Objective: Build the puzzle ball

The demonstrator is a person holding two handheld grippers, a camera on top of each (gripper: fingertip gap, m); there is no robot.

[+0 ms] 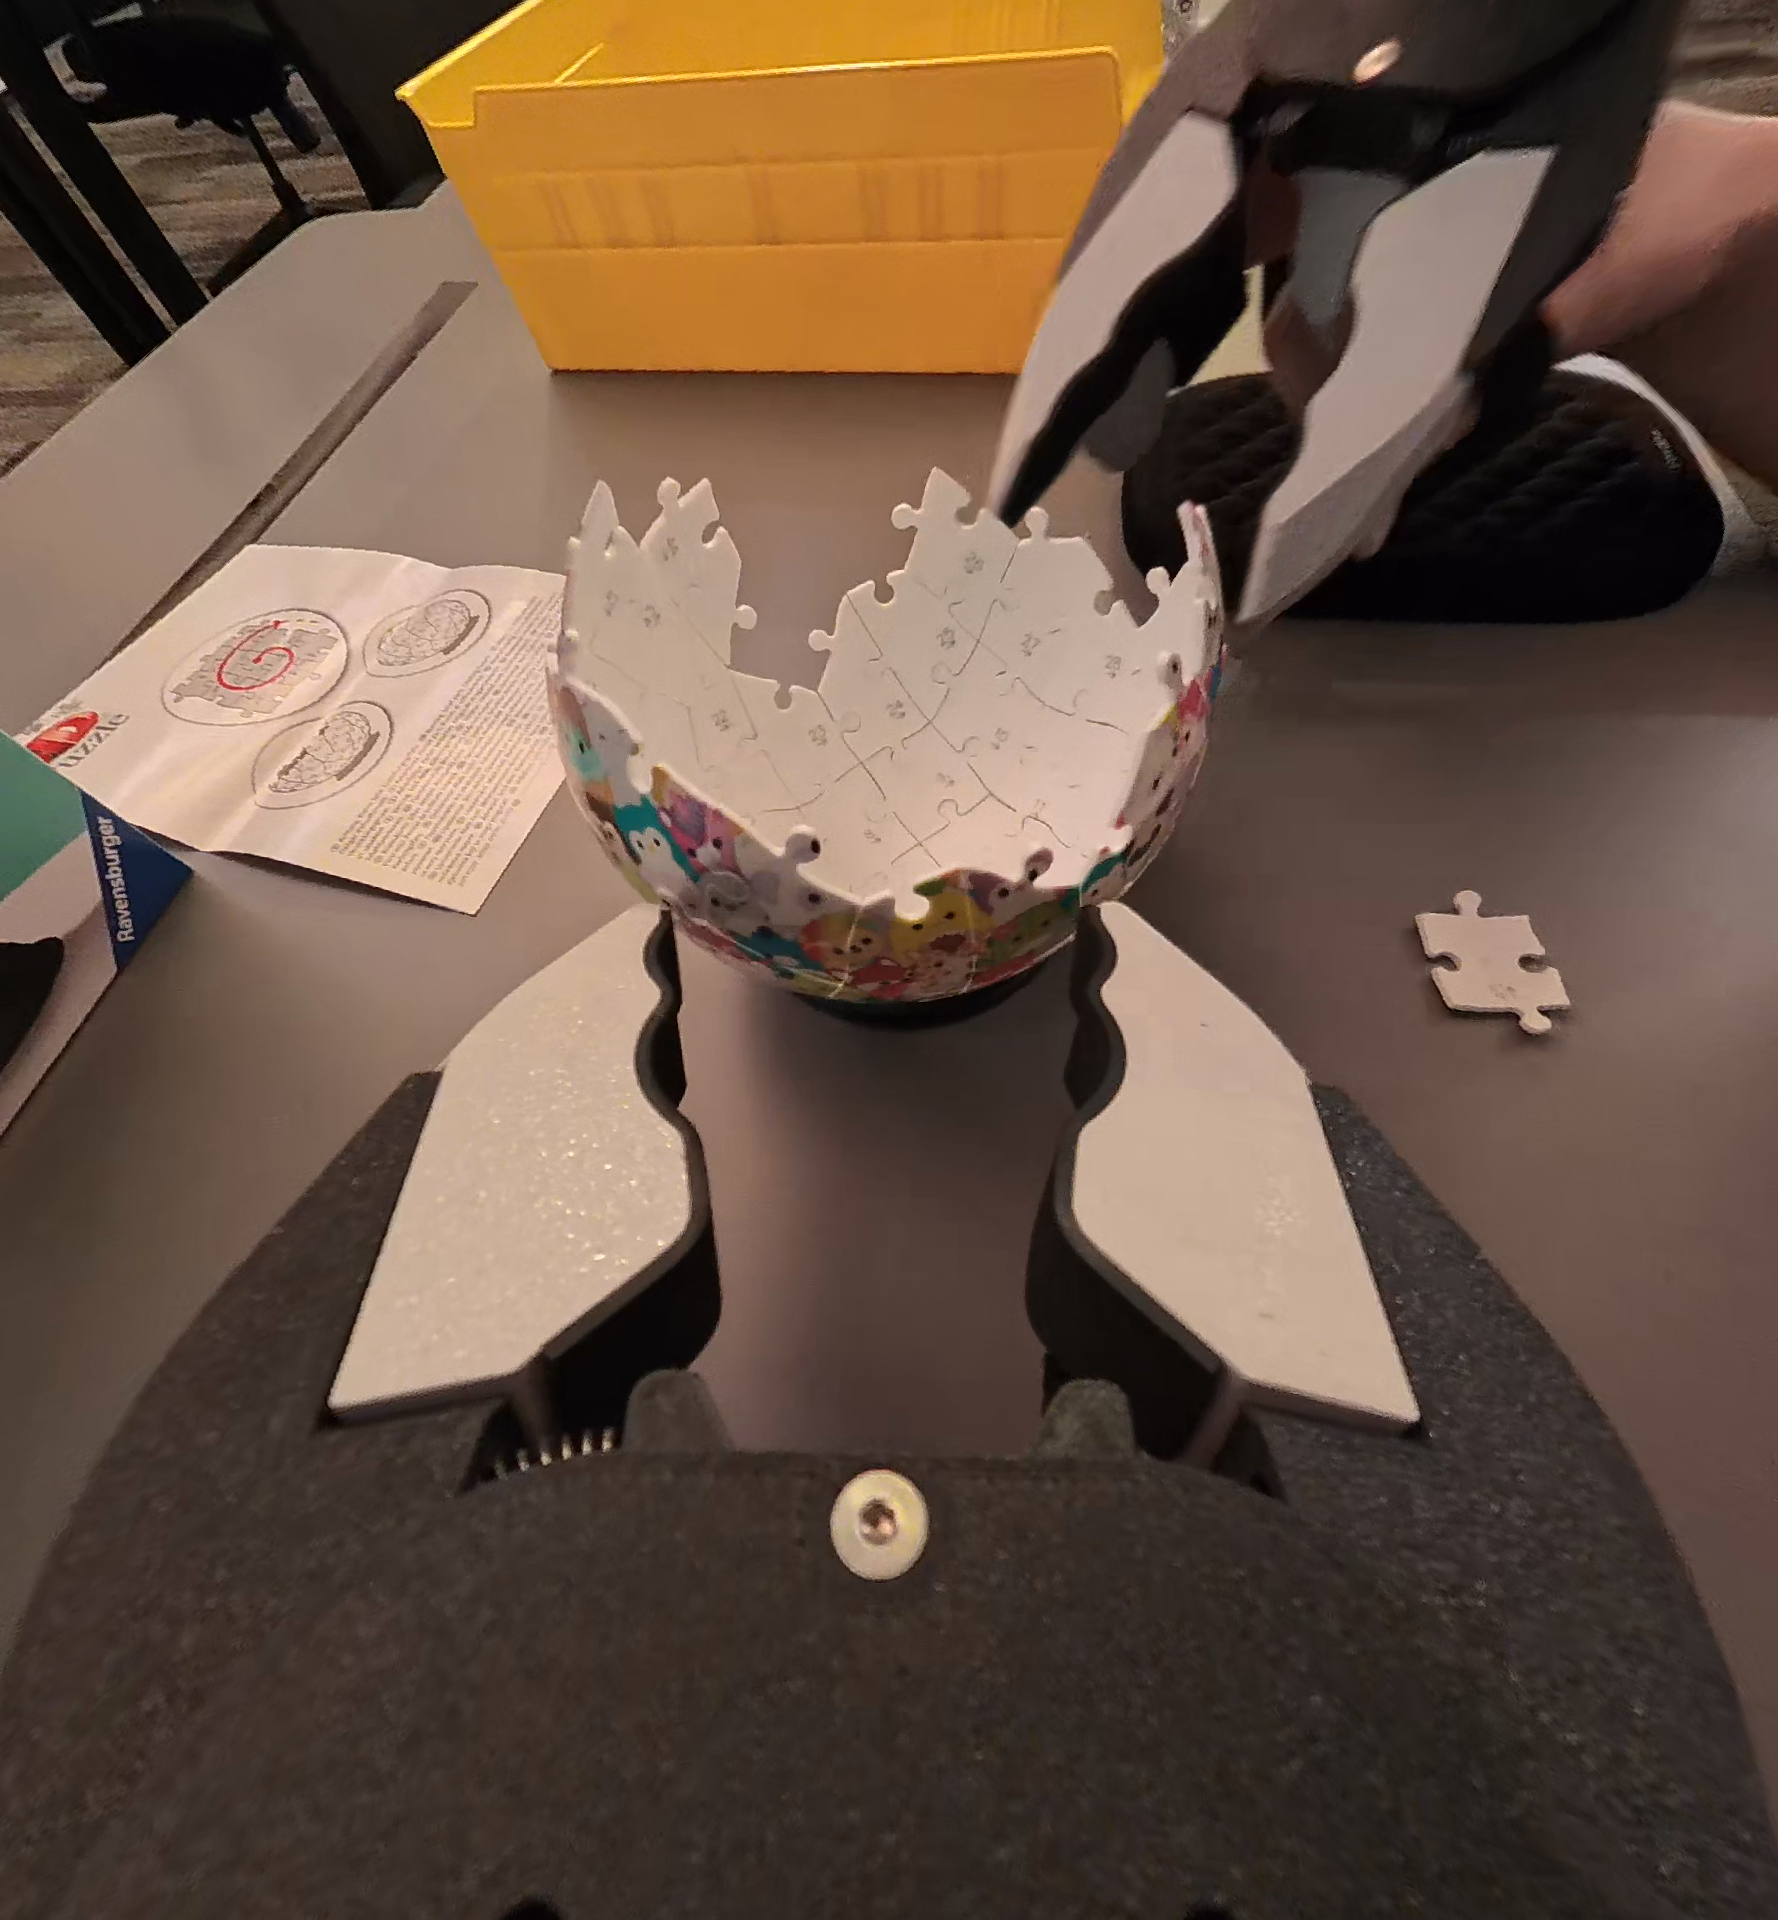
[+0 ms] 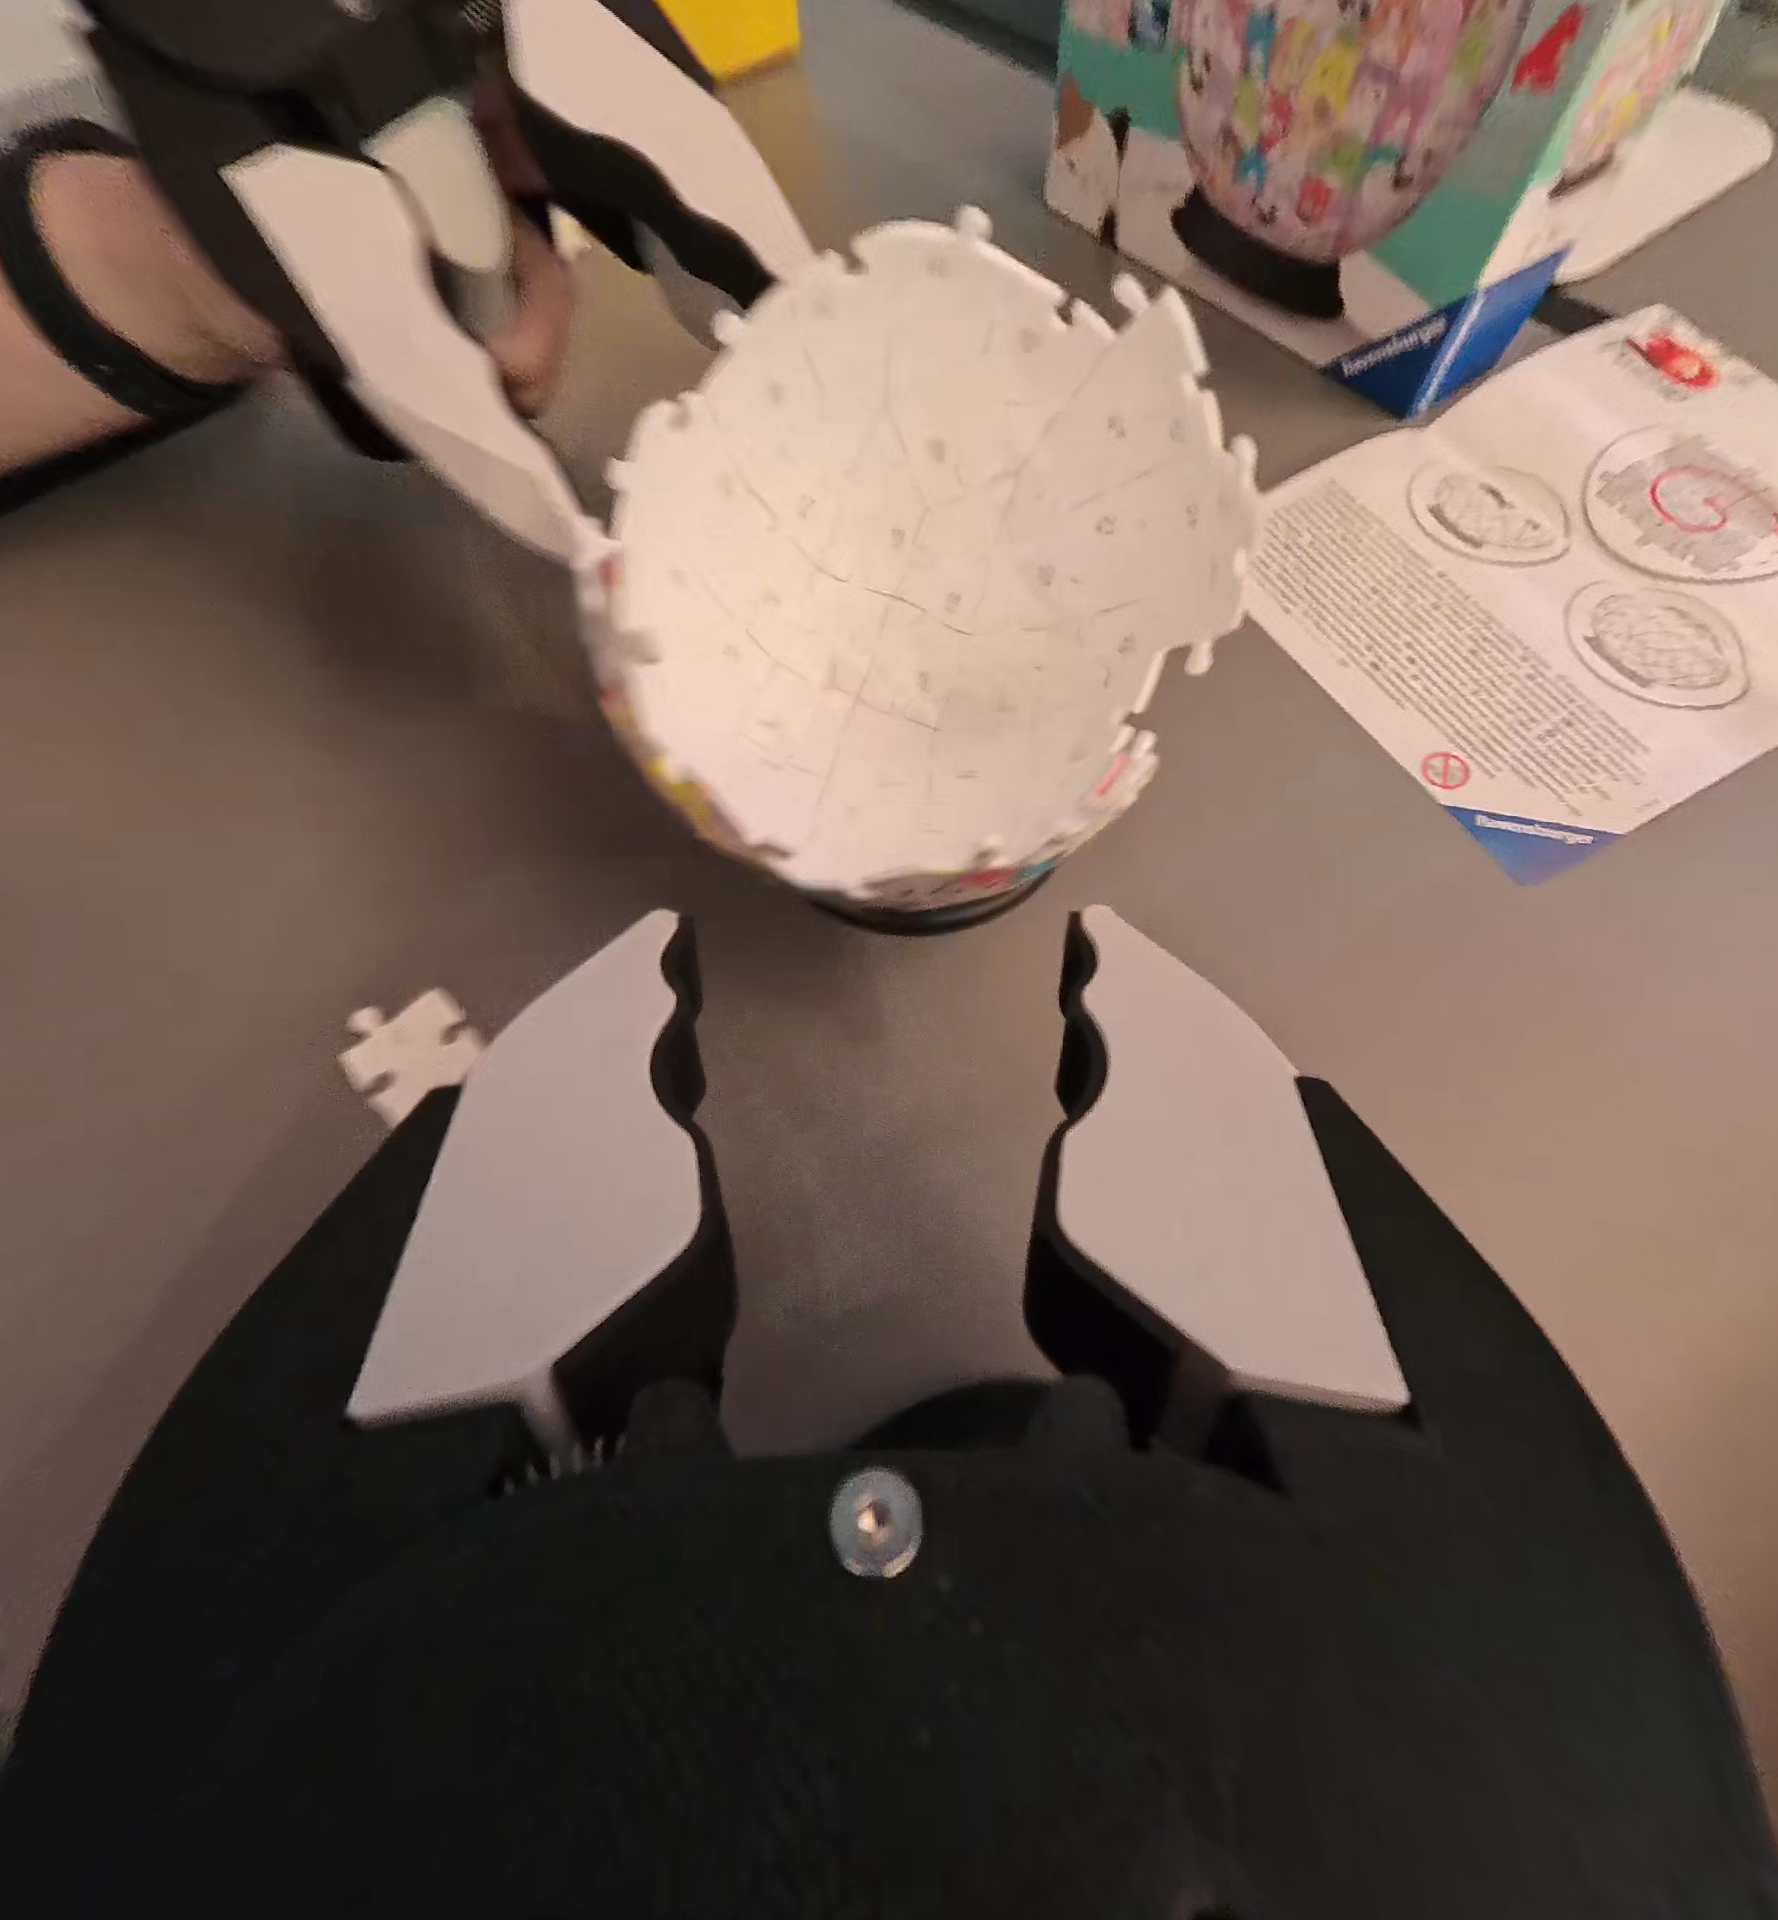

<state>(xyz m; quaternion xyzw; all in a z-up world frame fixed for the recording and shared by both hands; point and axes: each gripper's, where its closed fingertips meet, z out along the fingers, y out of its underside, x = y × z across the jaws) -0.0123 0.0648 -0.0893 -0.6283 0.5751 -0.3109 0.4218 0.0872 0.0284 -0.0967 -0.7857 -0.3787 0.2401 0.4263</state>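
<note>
With the half-built puzzle ball [image 1: 885,748] on its stand mid-table, your left gripper [image 1: 874,925] wide and empty at its near side and right gripper [image 2: 874,925] wide over its rim, you next fetch the loose piece [image 1: 1493,961] lying right.

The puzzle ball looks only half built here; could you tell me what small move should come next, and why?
Probably swing the open, empty right gripper to the loose piece on the table. The puzzle ball shows gaps along its jagged rim, and the left gripper is already at it.
</note>
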